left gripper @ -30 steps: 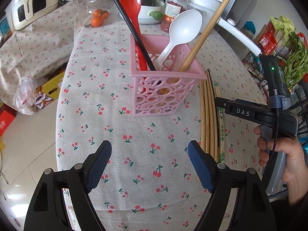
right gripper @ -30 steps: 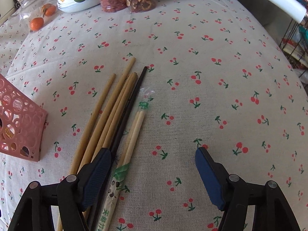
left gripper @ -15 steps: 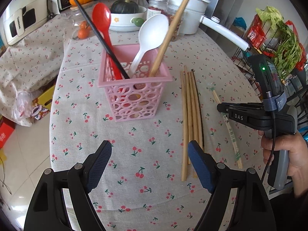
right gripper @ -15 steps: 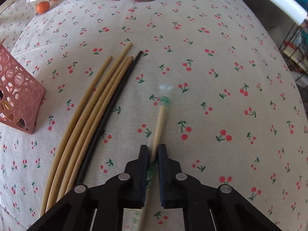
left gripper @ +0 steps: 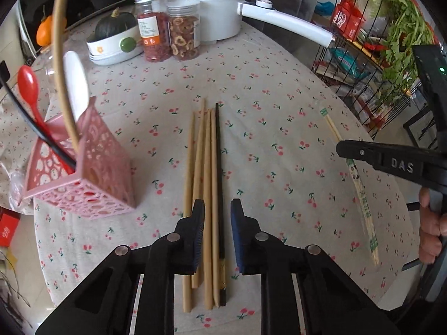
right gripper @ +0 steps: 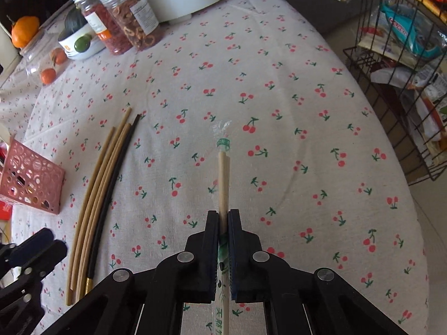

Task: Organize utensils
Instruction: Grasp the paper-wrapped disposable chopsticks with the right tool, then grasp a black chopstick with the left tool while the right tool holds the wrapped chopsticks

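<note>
A home kitchen: white pot (left gripper: pixel 206 2), food jars (left gripper: pixel 183 35), vegetable rack (left gripper: pixel 371 64).

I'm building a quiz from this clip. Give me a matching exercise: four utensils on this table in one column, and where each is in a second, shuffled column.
Things:
1. wrapped chopsticks
2. black chopstick
3. red spoon
4. pink basket

Places:
A. standing in the basket
B. clamped in the right gripper
C. on the cloth, left of the loose chopsticks
D. lying between the left gripper's closing fingers

Pairs: 1-B, 2-D, 3-A, 4-C
</note>
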{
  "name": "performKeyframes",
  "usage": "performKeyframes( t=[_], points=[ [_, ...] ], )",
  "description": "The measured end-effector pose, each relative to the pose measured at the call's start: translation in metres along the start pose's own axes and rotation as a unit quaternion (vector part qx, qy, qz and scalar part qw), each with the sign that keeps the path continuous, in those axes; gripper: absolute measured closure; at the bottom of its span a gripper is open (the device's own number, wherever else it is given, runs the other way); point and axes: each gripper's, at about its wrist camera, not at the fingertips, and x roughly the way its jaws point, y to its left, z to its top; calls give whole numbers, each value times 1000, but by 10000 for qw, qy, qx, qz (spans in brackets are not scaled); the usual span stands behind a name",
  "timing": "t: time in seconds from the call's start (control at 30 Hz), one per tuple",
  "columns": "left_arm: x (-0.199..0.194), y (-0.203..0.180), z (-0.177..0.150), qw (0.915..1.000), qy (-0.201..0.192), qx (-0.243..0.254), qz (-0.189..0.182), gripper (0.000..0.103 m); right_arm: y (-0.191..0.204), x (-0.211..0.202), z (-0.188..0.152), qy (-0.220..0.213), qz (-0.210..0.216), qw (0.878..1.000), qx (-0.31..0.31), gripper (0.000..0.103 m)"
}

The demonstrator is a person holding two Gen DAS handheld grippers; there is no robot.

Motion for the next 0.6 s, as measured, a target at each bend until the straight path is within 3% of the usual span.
performKeyframes(
  t=[0.07,0.3,0.6],
  points=[
    [15,-5,15,9998,111,-145,-31,90,-5,-3,0,-34,80,10000,46,100],
    [56,-11,58,9977,244,-326,533,97,-27,-8,3,-46,312,9991,266,100],
    [73,-1,69,9950,431,-424,796,103,-35,-8,6,-44,461,9982,386,100]
  ],
)
